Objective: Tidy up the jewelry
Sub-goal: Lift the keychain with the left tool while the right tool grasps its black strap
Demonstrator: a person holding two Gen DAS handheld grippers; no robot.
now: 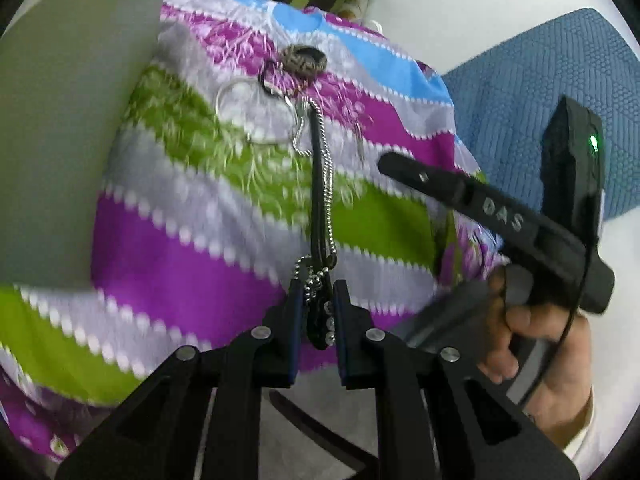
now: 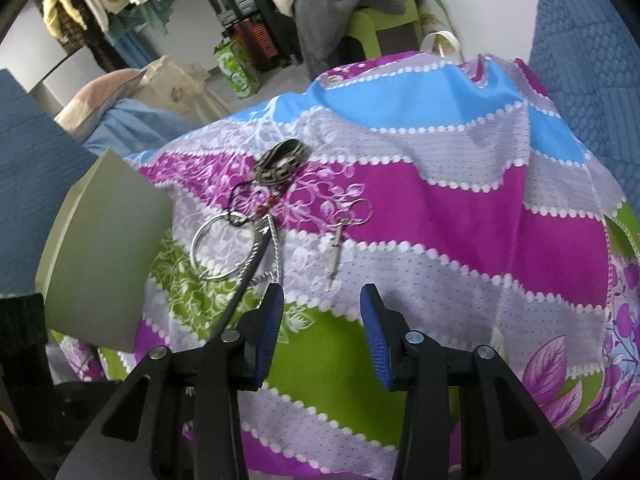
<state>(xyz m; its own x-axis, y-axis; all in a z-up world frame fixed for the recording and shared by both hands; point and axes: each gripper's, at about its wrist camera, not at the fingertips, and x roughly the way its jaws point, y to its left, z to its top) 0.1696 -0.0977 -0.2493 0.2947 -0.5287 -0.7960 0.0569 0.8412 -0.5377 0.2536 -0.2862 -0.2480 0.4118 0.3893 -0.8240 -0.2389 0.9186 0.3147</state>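
Observation:
My left gripper [image 1: 316, 288] is shut on a bunch of silver ball chain and black cord [image 1: 319, 216] that stretches forward over the striped cloth [image 1: 180, 240] to the jewelry pile. The pile holds a silver bangle [image 1: 256, 114], a patterned bracelet [image 1: 304, 60] and a beaded strand. In the right wrist view the same bangle [image 2: 224, 246], patterned bracelet [image 2: 282, 162], cord and chain [image 2: 256, 256] and a small silver pendant with a ring [image 2: 340, 240] lie ahead. My right gripper [image 2: 320, 300] is open and empty above the cloth, just short of the pendant.
A pale green box [image 2: 100, 264] stands at the left edge of the cloth, also in the left wrist view [image 1: 68, 120]. Blue quilted fabric [image 1: 520, 92] lies at the right. Clothes, crates and a green chair [image 2: 376, 24] fill the room behind.

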